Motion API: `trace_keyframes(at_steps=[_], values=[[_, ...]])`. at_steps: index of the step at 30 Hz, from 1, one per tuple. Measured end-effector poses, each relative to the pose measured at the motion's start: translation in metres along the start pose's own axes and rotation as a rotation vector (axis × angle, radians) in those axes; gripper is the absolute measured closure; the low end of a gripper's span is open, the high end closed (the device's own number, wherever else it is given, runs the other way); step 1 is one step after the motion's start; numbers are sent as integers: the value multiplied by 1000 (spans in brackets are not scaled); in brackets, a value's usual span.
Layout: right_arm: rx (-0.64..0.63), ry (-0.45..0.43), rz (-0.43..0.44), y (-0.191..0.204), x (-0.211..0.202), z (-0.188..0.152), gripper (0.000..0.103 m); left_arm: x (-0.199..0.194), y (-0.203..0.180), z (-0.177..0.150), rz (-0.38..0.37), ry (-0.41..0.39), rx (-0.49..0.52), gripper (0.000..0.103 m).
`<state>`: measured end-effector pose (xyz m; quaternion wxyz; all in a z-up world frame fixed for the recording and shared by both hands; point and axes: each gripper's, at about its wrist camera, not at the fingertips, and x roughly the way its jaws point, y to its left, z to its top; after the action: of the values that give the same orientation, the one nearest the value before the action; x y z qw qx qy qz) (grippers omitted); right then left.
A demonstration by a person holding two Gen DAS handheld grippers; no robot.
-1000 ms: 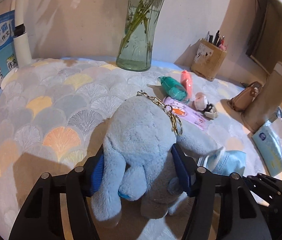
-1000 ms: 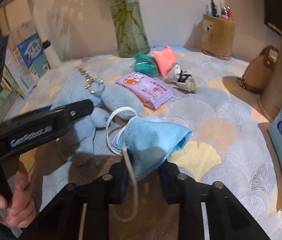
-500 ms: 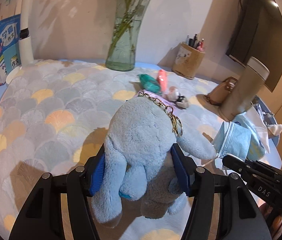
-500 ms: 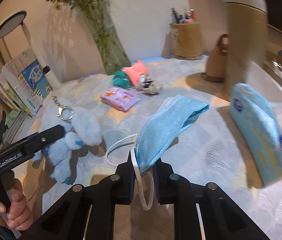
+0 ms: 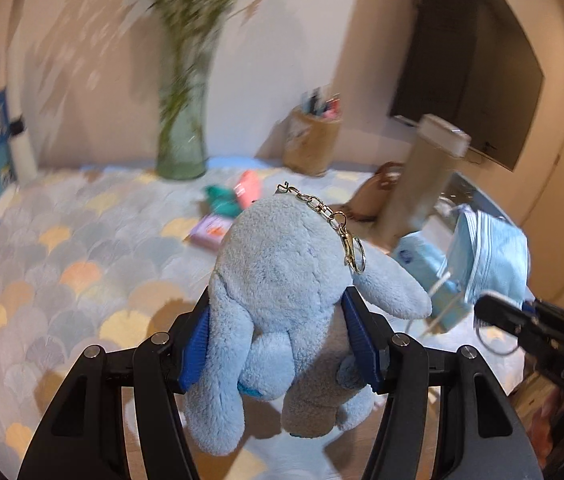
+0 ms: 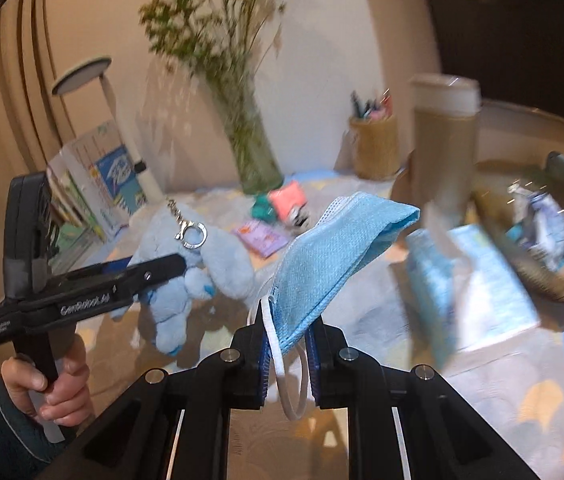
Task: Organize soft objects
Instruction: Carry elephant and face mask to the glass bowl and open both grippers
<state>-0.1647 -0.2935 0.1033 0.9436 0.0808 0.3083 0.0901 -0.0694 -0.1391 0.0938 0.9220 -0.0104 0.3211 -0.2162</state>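
Observation:
My left gripper (image 5: 277, 344) is shut on a light blue plush toy (image 5: 282, 280) with a gold keychain, held well above the table. It also shows in the right wrist view (image 6: 197, 264), at the left. My right gripper (image 6: 286, 340) is shut on a blue face mask (image 6: 334, 256), lifted in the air, its white ear loop hanging between the fingers. The mask shows in the left wrist view (image 5: 490, 256) at the right.
The table has a scallop-patterned cloth (image 5: 61, 248). On it stand a glass vase (image 5: 179, 136), a pen holder (image 5: 312, 142), a tall beige cup (image 5: 422, 184), a brown pouch (image 5: 374, 196), a tissue pack (image 6: 478, 280), small packets (image 5: 233, 200). A basket (image 6: 554, 248) sits far right.
Both grippers have lifted higher and swung right with their loads. The mask and the plush toy are farther above the table, and the basket at the right has come into view.

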Motion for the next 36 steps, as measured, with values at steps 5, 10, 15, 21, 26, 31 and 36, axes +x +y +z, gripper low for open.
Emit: trace_keyframes(at_steps=[5, 10, 15, 21, 26, 31, 36], values=[[8, -72, -75, -32, -40, 20, 88, -5, -66, 26, -97, -35, 117, 45], [17, -121, -216, -91, -78, 52, 88, 16, -142, 60, -189, -36, 209, 45], [121, -121, -268, -169, -84, 78, 88, 53, -227, 73, -181, -46, 360, 44], [328, -45, -239, -261, -56, 101, 88, 110, -285, 93, -131, -32, 408, 44], [407, 8, -210, -299, -31, 122, 88, 146, -309, 101, -79, -47, 464, 36], [429, 87, -205, -321, -13, 125, 85, 161, -311, 100, -60, -34, 479, 25], [455, 113, -203, -322, -18, 110, 63, 146, -309, 92, -121, -43, 495, 25]])
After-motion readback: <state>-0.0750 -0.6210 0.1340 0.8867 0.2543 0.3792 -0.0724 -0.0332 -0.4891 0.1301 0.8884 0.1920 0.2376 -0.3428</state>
